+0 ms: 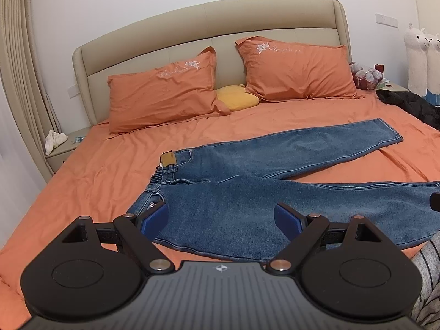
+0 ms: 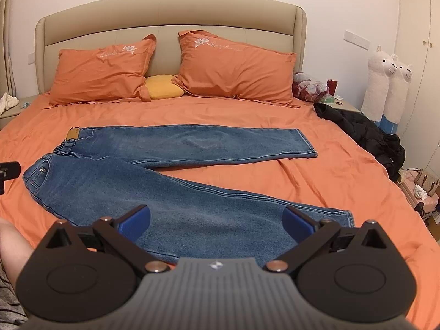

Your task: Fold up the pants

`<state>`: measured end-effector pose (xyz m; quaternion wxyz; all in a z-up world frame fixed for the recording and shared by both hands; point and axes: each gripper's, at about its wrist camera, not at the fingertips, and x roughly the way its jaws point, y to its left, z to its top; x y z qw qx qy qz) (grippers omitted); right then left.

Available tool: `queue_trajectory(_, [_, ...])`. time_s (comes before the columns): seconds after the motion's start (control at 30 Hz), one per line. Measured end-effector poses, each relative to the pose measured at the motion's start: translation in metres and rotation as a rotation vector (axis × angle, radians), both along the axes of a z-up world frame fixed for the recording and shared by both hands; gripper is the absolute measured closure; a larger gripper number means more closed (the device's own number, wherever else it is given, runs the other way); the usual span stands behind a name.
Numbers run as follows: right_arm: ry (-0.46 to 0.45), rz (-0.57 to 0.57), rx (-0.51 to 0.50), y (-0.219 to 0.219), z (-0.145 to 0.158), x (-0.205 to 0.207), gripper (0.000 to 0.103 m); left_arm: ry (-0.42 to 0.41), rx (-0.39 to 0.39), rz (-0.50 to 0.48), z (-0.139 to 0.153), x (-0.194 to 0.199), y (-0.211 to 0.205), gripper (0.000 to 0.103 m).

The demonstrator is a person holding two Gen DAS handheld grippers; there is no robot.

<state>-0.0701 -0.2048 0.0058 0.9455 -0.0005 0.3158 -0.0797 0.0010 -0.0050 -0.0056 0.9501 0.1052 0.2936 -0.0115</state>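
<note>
A pair of blue denim jeans (image 2: 154, 170) lies flat and unfolded on the bed (image 2: 343, 170), which wears a rumpled orange sheet; the legs splay apart in a V, waistband toward the left side of the bed, one leg running straight across below the pillows and the other angling down toward the foot. A tan leather patch (image 1: 168, 159) sits on the waistband, and the elastic gathering beside it is bunched. Beyond the jeans, against the padded beige headboard (image 2: 165, 13), two orange pillows (image 2: 104, 71) with white embroidered flowers lean with a small yellow cushion (image 2: 164, 87) tucked between them. To the right of the jeans a black padded jacket (image 2: 363, 134) slumps over the edge of the bed, and past it two white plush alpacas (image 2: 385, 88) stand against the wall beside a cluttered nightstand (image 2: 349, 107). On the far left of the jeans a crumpled white cloth (image 1: 55, 139) rests on the other nightstand. The left claw (image 1: 221, 216) hovers over the hip of the nearer leg, its blue pads (image 1: 155, 218) spread wide with nothing between them. The right claw (image 2: 217, 224) hangs above the lower end of that same leg, near the hem, likewise spread wide and empty. Nothing lies on top of the denim.
</note>
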Motion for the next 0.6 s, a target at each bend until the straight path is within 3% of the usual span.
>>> queue_trajectory(0.6, [-0.004, -0.031, 0.007, -0.0021, 0.0004, -0.0056, 0.005, 0.003, 0.001, -0.015, 0.0003, 0.0, -0.0051, 0.002])
